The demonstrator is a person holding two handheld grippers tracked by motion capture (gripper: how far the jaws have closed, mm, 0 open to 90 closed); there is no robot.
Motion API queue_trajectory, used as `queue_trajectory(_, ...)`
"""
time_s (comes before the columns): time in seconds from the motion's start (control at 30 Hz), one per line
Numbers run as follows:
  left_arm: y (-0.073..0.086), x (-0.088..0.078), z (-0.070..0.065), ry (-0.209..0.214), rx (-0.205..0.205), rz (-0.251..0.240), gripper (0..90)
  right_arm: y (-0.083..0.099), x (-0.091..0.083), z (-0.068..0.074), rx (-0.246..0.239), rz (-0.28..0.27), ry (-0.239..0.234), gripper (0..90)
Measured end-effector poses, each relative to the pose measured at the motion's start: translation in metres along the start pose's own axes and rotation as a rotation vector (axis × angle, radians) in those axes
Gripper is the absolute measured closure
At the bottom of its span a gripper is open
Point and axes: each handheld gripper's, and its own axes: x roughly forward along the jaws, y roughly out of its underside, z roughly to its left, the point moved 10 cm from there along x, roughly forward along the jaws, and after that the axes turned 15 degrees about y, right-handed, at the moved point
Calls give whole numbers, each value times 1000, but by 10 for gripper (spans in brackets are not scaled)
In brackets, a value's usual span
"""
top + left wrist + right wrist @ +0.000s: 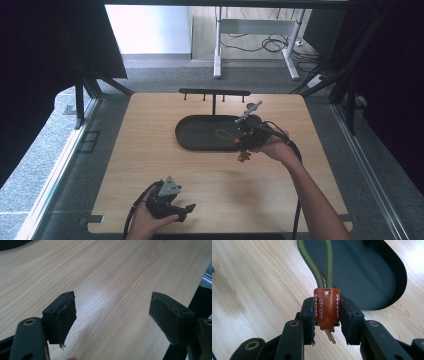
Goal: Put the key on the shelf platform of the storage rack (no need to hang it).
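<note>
My right gripper (327, 321) is shut on a brown leather key-fob tab (327, 308) with white stitching. A green cord loop (325, 262) runs from the tab up over the rim into a black oval tray (367, 272). A pale piece sticks out under the tab. In the high view the right gripper (243, 144) sits at the tray's (200, 132) right end, the cord (225, 135) lying inside it and the tab (244, 157) hanging just over the table. My left gripper (184, 210) rests near the front edge, open, with nothing between its fingers (66, 315).
Behind the tray stands a black rack with several hooks (215, 92). The light wooden table (112, 265) lies bare under the left gripper. Grey carpet and dark frame posts surround the table, with a desk and cables farther back.
</note>
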Motion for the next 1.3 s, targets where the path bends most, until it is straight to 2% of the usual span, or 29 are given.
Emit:
queue_trajectory(0.6,-1,-3,-1,0,3,-7,222,-19,17,-9,-7,27,2,666)
queue_trajectory(1.13,-2,-2,-3,5,9,-4,223,-26,36,-10,3,44,4,666)
queue_trajectory(1.3,-2,-2,-3,8,10,-4,223,-34,44,-14,15,58,5,666)
